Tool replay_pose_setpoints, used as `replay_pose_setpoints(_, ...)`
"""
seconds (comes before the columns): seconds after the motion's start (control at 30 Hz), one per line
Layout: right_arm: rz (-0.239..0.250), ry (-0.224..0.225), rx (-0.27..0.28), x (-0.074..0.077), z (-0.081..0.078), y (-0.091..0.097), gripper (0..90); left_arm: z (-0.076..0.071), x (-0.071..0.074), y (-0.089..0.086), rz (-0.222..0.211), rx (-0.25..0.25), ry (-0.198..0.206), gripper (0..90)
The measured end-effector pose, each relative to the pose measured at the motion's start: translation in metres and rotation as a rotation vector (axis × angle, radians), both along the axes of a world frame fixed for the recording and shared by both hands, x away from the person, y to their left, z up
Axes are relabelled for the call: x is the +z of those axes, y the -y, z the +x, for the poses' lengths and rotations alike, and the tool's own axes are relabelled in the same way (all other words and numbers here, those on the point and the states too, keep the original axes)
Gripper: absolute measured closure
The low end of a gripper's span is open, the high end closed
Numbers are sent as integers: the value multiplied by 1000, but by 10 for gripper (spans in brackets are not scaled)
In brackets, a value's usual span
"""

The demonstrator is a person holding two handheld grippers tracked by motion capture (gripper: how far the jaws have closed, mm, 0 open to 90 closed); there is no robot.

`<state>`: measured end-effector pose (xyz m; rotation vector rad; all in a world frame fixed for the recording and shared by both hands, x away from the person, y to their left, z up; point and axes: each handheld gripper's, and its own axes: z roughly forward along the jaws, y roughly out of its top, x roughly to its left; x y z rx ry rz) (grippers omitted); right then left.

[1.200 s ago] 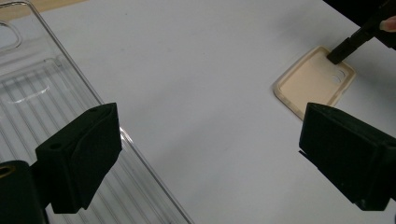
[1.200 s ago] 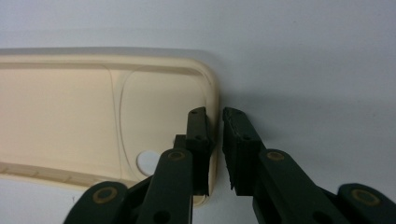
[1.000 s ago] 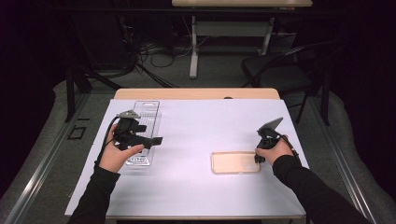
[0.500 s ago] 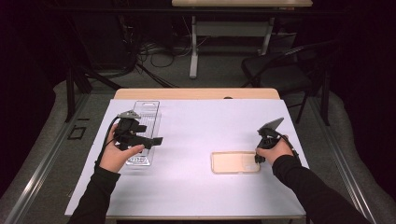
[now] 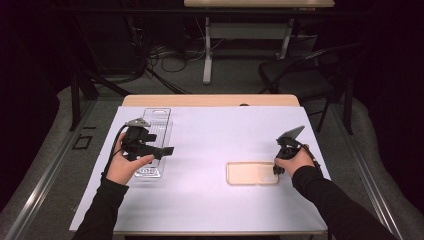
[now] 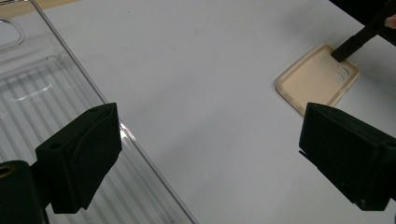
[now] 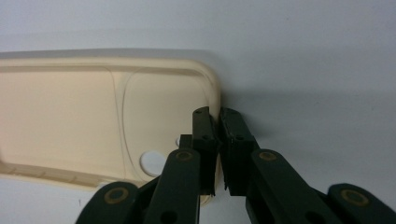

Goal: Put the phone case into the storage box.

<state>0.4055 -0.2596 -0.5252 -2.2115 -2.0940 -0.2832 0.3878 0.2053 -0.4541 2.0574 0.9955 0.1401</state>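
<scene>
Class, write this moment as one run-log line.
right gripper: shut on phone case rim | left gripper: open, over clear tray edge | case: flat on white table

High view: the right gripper [image 5: 278,166] tips are too small to show their grip on the case [image 5: 251,173]. Right gripper view: the case [image 7: 93,126] is cut off at the left edge, its near rim hidden behind the jaws. Left gripper view: the tray [image 6: 42,107] runs past the left and bottom edges.
</scene>
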Motion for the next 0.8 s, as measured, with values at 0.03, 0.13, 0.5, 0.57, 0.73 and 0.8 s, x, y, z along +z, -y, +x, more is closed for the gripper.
replay_pose_setpoints(0.03, 0, 0, 0, 0, 0, 0, 858, 0, 0, 0, 0, 0, 0, 60)
replay_pose_setpoints(0.13, 3, 2, -4, 1, 0, 1, 859, 0, 0, 0, 0, 0, -1, 60)
replay_pose_setpoints(0.5, 14, 15, 5, 5, -1, 3, 862, 0, 0, -1, -2, 3, -2, 60)
replay_pose_setpoints(0.57, 16, 20, 9, 5, -1, 3, 862, 0, 0, -1, -1, 2, -1, 60)
replay_pose_setpoints(0.73, 31, 34, 13, 10, -2, 3, 862, 0, 0, -1, -3, 3, -2, 60)
replay_pose_setpoints(0.8, 37, 38, 11, 12, -1, 2, 862, 0, 0, -1, -2, 4, -2, 60)
